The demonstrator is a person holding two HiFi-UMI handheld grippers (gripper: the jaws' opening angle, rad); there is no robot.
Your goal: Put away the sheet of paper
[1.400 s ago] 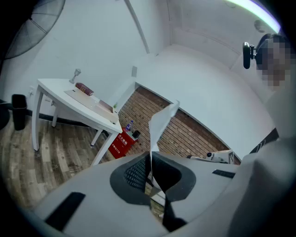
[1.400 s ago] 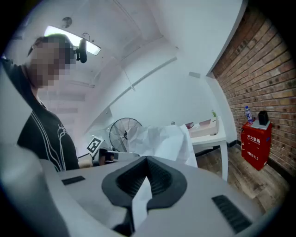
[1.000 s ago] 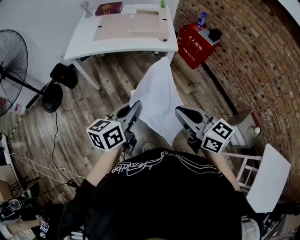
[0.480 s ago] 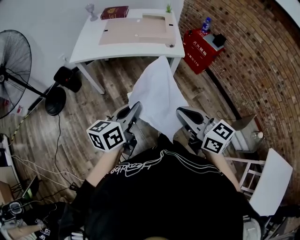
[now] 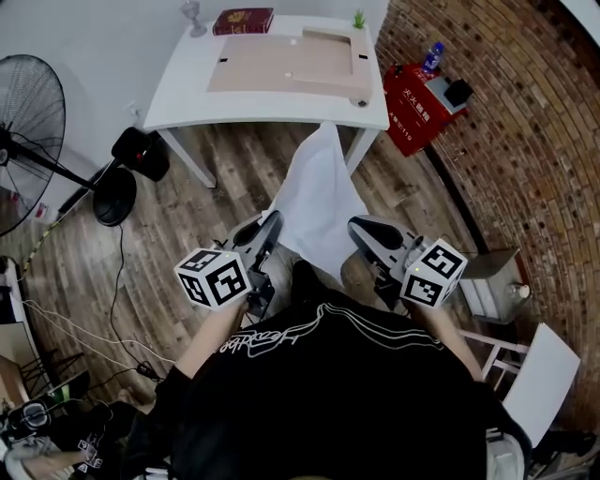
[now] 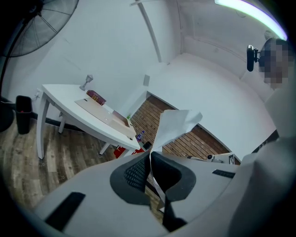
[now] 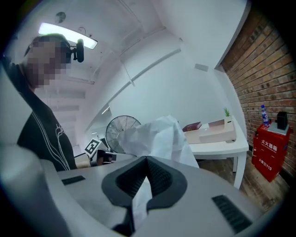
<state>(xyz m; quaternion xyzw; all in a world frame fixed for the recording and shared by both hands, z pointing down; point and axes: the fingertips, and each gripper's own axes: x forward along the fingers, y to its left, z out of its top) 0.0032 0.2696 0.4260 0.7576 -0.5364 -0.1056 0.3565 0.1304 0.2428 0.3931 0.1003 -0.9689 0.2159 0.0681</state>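
Observation:
A white sheet of paper [image 5: 319, 202] hangs in the air between my two grippers, its far corner pointing toward the white table [image 5: 187, 89]. My left gripper [image 5: 271, 221] is shut on the sheet's left edge; in the left gripper view the paper [image 6: 175, 126] rises from between the closed jaws of the left gripper [image 6: 149, 155]. My right gripper [image 5: 357, 225] is shut on the right edge; in the right gripper view the crumpled paper [image 7: 155, 139] comes out of the closed jaws of the right gripper [image 7: 146, 159]. A flat cardboard tray [image 5: 291, 64] lies on the table.
A red book [image 5: 243, 21] and a small plant [image 5: 358, 19] sit at the table's back. A red box [image 5: 419, 96] with a bottle stands by the brick wall. A standing fan [image 5: 33, 117], floor cables and a white chair [image 5: 539, 375] surround me.
The table and red box have shifted right and nearer in the head view as I move forward. Both grippers keep their hold on the sheet.

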